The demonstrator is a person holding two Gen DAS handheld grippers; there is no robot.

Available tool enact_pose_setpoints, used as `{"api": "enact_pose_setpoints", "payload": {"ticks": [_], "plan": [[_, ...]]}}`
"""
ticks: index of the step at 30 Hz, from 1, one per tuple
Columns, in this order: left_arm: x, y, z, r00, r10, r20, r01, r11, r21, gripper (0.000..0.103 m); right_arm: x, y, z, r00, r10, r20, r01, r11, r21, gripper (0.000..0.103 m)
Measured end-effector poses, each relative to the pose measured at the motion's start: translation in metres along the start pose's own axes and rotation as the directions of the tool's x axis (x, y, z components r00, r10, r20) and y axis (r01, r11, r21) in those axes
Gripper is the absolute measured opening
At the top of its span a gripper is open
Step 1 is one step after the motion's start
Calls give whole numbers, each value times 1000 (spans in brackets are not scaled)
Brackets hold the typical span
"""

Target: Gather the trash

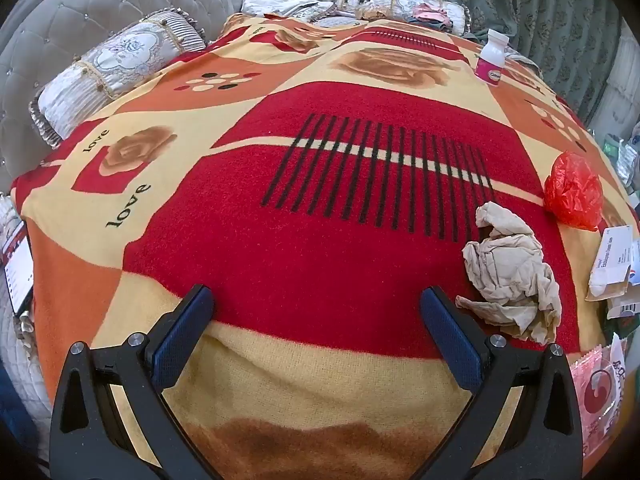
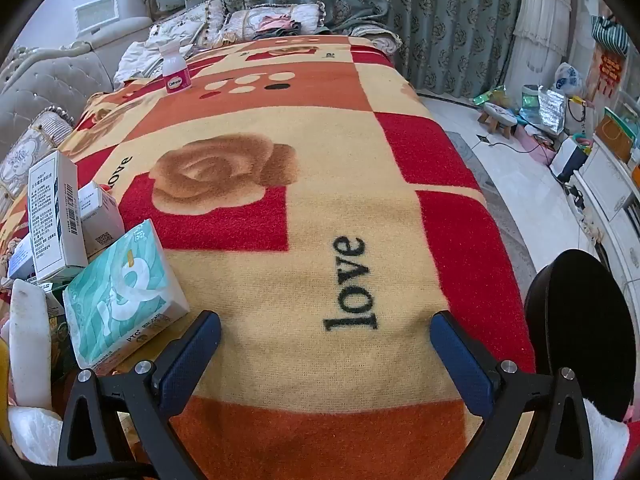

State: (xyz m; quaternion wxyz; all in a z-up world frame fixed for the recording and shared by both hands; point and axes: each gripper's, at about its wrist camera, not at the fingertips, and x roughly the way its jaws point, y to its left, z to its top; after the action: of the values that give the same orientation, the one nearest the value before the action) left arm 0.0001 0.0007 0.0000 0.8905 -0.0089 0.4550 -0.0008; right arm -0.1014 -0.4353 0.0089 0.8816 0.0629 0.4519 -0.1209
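Since nothing is picked yet, I hold the left tool and right tool released and empty above the blanket; crumpled paper and red bag lie right, within reach.

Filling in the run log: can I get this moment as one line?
left gripper open, empty | right gripper open, empty | crumpled paper, red bag on blanket, uncollected

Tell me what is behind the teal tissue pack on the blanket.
Behind the teal tissue pack stand white medicine boxes, one upright with a barcode. Their lower parts and whatever lies between them are covered.
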Motion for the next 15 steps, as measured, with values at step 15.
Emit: {"api": "enact_pose_setpoints", "payload": {"ticks": [15], "plan": [[-58, -29, 0, 999, 22, 40, -25, 997, 78, 102, 0, 0, 0, 1000, -1, 0, 1, 1000, -1, 103]]}}
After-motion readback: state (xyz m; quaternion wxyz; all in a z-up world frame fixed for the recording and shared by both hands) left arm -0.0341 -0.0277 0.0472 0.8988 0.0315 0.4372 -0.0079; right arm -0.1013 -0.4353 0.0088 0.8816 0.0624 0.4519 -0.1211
